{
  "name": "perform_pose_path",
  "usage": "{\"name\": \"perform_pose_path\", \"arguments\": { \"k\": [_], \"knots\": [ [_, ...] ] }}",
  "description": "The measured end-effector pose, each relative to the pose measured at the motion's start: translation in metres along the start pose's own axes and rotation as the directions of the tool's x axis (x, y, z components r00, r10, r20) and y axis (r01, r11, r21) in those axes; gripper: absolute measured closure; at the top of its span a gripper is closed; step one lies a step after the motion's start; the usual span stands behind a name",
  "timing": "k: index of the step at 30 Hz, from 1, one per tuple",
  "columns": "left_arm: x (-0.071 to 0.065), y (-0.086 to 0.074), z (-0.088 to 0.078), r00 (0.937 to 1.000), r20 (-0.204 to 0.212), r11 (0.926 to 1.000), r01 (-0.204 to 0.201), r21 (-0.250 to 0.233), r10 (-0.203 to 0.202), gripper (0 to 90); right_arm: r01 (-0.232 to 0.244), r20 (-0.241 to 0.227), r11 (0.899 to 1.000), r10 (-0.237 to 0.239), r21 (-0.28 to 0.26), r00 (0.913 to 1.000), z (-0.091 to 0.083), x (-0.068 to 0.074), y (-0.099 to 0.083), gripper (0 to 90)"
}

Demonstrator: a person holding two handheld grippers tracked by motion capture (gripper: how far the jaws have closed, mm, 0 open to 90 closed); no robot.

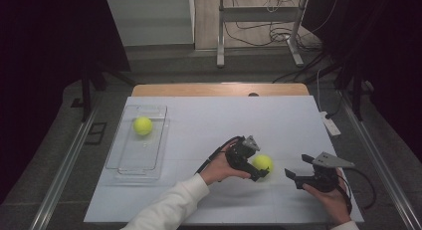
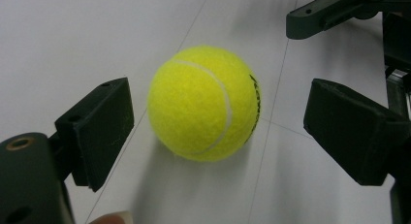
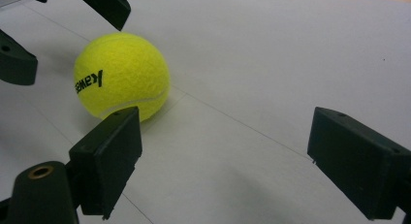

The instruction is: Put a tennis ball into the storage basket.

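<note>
A lab or recording studio rather than a home. A table (image 1: 209,108) with a plain white top stands lit among dark curtains. On the far floor, loose cables (image 1: 259,33) trail round a metal stand (image 1: 220,31); metal rails (image 1: 59,175) run along both sides.

tennis ball (image 1: 262,163) between left hand-held gripper (image 1: 256,165) jaws, second ball (image 1: 143,126) in tray (image 1: 125,160) far left
</note>
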State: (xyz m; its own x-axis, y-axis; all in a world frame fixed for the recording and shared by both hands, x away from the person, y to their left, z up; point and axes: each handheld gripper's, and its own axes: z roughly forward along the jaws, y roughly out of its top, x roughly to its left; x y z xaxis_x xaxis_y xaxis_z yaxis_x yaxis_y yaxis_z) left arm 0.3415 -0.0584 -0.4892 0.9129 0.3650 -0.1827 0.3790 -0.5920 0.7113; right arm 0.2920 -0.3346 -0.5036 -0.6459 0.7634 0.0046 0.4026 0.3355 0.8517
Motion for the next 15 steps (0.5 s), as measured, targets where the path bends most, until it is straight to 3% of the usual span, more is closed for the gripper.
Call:
{"name": "perform_pose_path", "arguments": {
  "k": [15],
  "knots": [
    [0.006, 0.002, 0.027, 0.9992, 0.028, 0.9987, 0.028, 0.042, -0.029, 11.8, 0.000, 0.000, 1.000, 0.000, 0.004, 1.0000, 0.000, 0.000, 0.000, 12.5]
  ]
}}
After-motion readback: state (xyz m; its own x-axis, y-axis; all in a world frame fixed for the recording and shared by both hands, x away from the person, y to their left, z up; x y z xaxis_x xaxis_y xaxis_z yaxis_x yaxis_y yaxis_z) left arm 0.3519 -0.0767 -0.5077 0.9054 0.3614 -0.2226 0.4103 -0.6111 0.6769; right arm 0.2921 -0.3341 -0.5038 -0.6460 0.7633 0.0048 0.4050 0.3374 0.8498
